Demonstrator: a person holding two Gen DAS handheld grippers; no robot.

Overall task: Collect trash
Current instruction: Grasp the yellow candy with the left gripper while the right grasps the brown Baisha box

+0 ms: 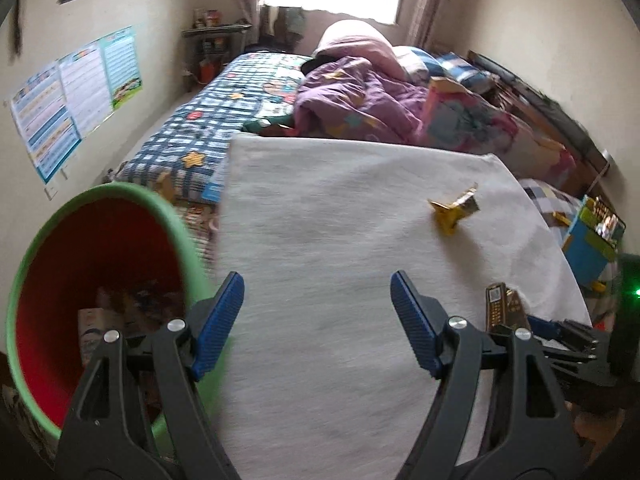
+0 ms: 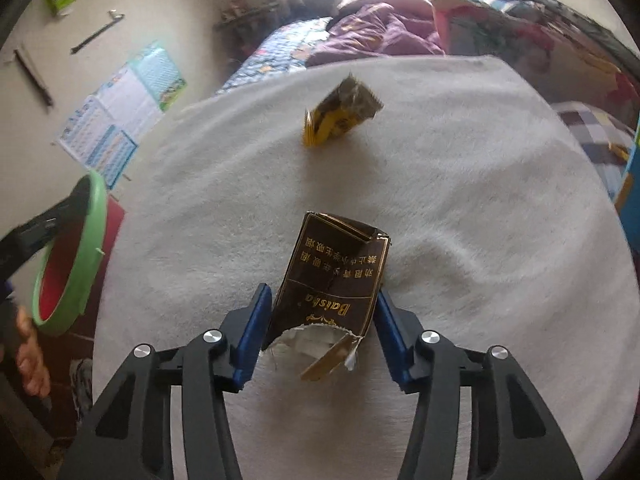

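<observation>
A torn brown cigarette pack (image 2: 336, 272) stands on the white fleece cloth (image 2: 480, 200). My right gripper (image 2: 321, 292) is shut on it, with a blue pad against each side. The same pack (image 1: 502, 306) shows at the right edge of the left wrist view, in the right gripper's fingers. A crumpled yellow wrapper (image 2: 340, 114) lies further out on the cloth, and is also seen as the wrapper (image 1: 454, 210). My left gripper (image 1: 317, 280) hangs open over bare cloth (image 1: 320, 200). Just left of it is the green-rimmed red bin (image 1: 36, 248), with trash inside.
The bin (image 2: 94, 220) sits off the cloth's left edge, and a person's hand (image 2: 32, 352) is below it. Behind the cloth is a bed with a checked blue sheet (image 1: 192, 136) and purple quilt (image 1: 360, 96). Posters (image 1: 72, 92) hang on the left wall. A colourful box (image 1: 592, 248) lies at the right.
</observation>
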